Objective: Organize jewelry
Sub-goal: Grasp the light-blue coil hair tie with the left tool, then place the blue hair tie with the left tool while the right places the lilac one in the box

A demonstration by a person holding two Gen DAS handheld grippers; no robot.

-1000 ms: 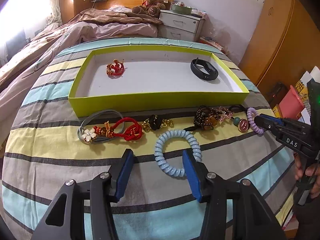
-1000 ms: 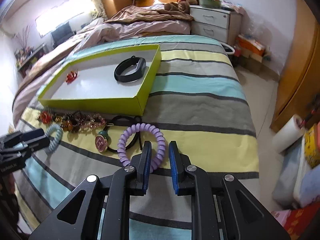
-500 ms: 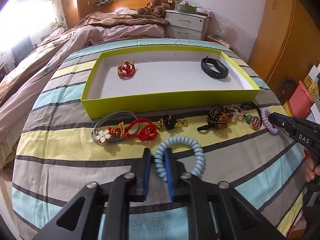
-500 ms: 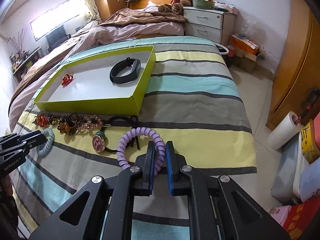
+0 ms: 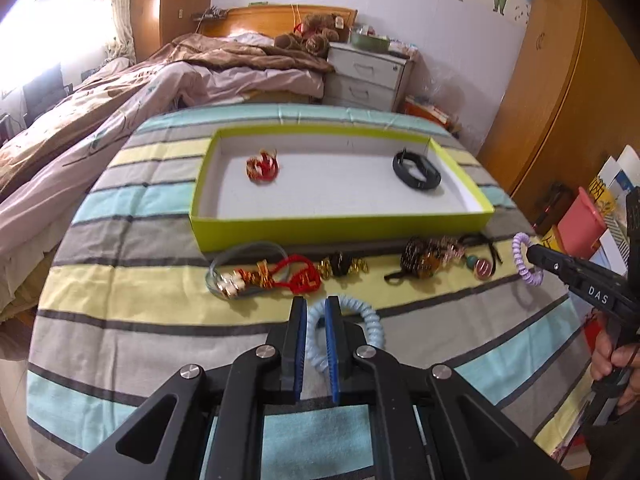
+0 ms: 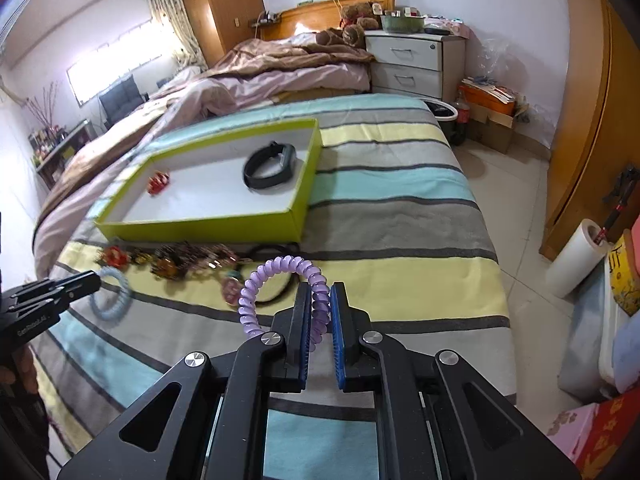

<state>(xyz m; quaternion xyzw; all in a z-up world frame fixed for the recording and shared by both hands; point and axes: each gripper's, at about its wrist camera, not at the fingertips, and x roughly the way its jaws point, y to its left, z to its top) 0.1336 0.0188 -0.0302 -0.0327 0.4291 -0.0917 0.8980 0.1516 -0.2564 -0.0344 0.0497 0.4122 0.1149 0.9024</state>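
Observation:
My left gripper is shut on a light blue coil hair tie, lifted just off the striped bedspread. My right gripper is shut on a purple coil hair tie and holds it above the bed; it also shows in the left wrist view. A yellow-green box lies beyond, holding a red and gold ornament and a black wristband. A row of jewelry lies in front of the box: a red cord bracelet, a gold and black piece and a beaded cluster.
A rumpled brown and pink duvet covers the far left of the bed. A white nightstand stands behind. The bed's right edge drops to a tiled floor with a paper roll and boxes.
My left gripper closed on the blue hair tie and both grippers rose and drew back from the bed, each carrying its hair tie up.

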